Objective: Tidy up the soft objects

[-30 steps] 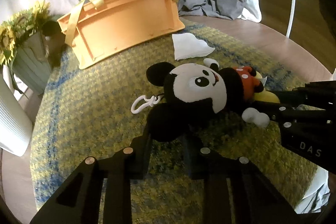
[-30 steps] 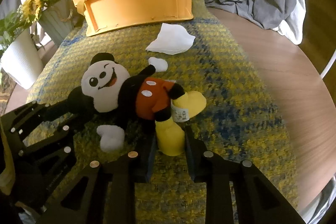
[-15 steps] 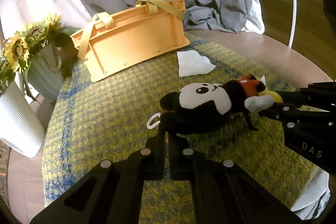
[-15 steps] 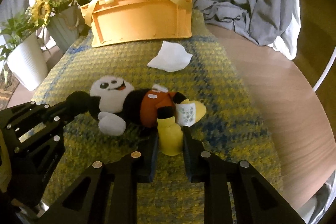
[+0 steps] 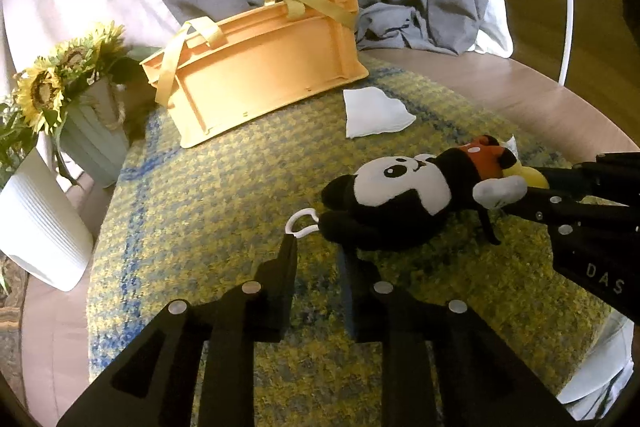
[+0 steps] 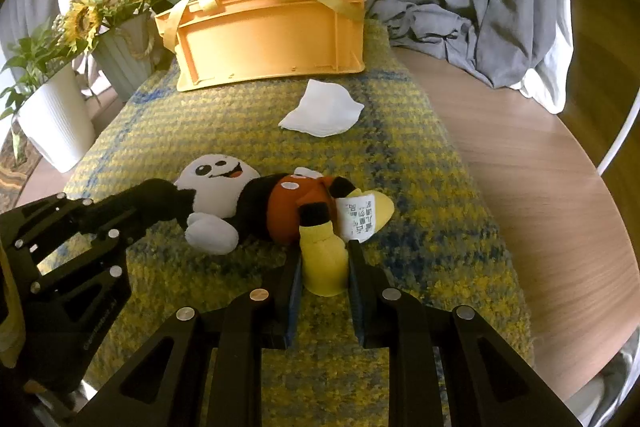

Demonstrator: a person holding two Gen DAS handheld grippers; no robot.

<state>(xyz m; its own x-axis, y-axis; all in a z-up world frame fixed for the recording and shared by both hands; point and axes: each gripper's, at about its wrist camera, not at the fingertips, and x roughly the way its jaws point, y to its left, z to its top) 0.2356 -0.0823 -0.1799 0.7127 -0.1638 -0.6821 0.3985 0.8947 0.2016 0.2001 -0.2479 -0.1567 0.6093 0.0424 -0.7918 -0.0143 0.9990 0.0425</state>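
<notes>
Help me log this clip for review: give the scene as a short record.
surface: rug on table
plush: lying on rug
left tool: jaws just opening, plush ear at tips, not clearly pinched
right tool: shut on plush's yellow foot
bin: orange, at rug's far end
cloth: white, between bin and plush

Both tools are matte black, built from flat angular plates with triangular cutouts and round silver screw heads. The left tool [image 5: 316, 259] fills the lower middle of its view; the right tool [image 6: 324, 267] has what looks like blue pads inside. White "DAS" lettering sits lower right on one.
</notes>
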